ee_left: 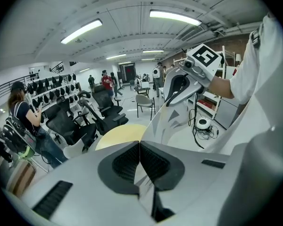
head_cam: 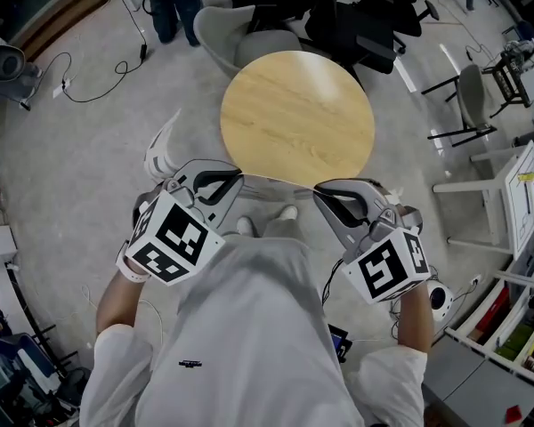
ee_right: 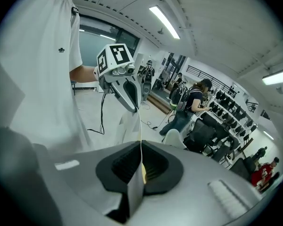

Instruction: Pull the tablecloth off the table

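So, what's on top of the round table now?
Nothing: the tabletop shows bare wood. The tablecloth is off it, stretched between the shut jaws of the left gripper and right gripper. The table's base is hidden under its top.

Edge of tablecloth (ee_left: 156, 126) is clamped in closed left claw (ee_left: 140, 147); cloth is stretched ahead-right to right claw (ee_left: 170, 100). Round yellow bench (ee_left: 117, 136) is seen just beyond, office chairs (ee_left: 68, 124) farther left.

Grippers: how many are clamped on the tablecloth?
2. The left gripper pinches one end of the tablecloth, the right gripper the other, beside the round table. Neither is hidden.
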A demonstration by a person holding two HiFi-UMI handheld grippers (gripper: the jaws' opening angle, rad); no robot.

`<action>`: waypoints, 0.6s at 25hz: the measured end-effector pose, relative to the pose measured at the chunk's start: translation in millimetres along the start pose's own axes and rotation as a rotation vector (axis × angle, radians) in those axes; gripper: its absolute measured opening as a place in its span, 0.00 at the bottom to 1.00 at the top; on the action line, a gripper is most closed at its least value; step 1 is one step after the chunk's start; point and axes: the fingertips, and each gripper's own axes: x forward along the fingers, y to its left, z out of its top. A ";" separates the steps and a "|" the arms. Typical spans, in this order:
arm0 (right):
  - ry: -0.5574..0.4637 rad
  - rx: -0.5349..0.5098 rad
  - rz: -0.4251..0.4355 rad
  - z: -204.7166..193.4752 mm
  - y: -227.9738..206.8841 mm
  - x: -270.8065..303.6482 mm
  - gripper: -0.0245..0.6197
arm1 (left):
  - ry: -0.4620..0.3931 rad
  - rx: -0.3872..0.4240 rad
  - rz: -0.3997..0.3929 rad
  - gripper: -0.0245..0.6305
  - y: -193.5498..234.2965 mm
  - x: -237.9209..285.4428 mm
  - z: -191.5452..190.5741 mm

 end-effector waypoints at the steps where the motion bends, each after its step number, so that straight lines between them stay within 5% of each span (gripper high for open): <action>1: -0.004 0.007 0.002 -0.7 0.2 -0.3 0.06 | 0.001 -0.001 -0.001 0.05 -0.6 0.5 -0.1; 15: 0.004 0.007 0.022 -0.6 4.2 -4.0 0.06 | -0.010 -0.001 -0.018 0.05 -5.6 -2.5 1.0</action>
